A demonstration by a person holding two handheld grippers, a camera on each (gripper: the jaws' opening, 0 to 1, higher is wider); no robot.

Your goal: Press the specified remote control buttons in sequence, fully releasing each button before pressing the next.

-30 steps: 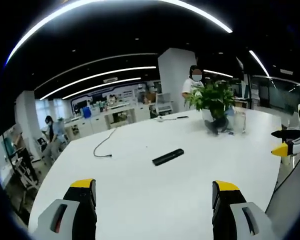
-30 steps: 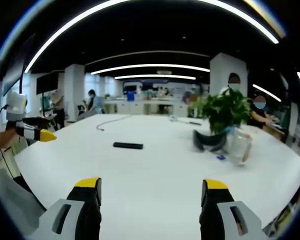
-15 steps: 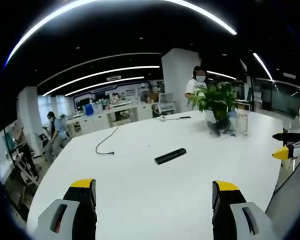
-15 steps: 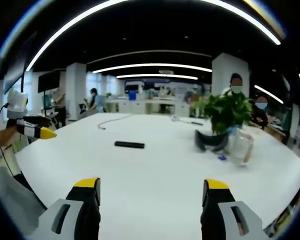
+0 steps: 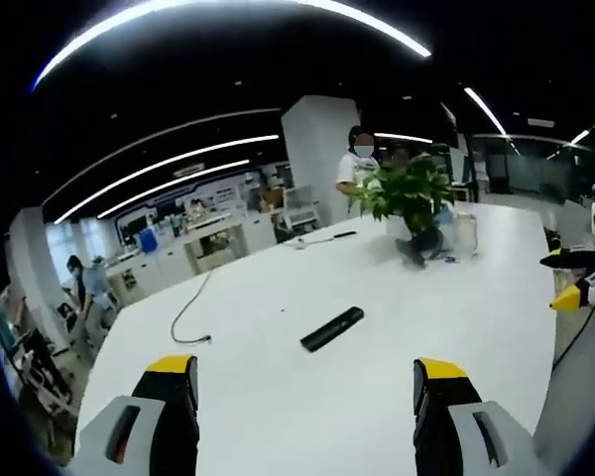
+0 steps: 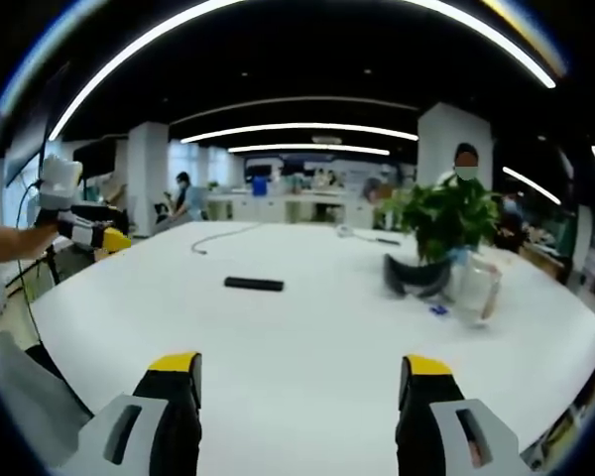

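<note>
The black remote control (image 5: 332,328) lies flat mid-table (image 5: 278,397), well apart from both the left gripper (image 5: 305,407) and the right gripper (image 6: 296,407), each spread wide and empty, so pressing seems not yet begun and an approach comes first.

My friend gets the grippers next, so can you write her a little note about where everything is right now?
Left gripper: open, holding nothing, up over the near part of the white table.
Right gripper: open, empty too.
The black remote control lies flat near the middle of the table, apart from both grippers. A potted plant and a clear jar stand past it, a loose cable off to the side.
Done: no press under way.
Left: reach the remote and press its buttons one by one.
</note>
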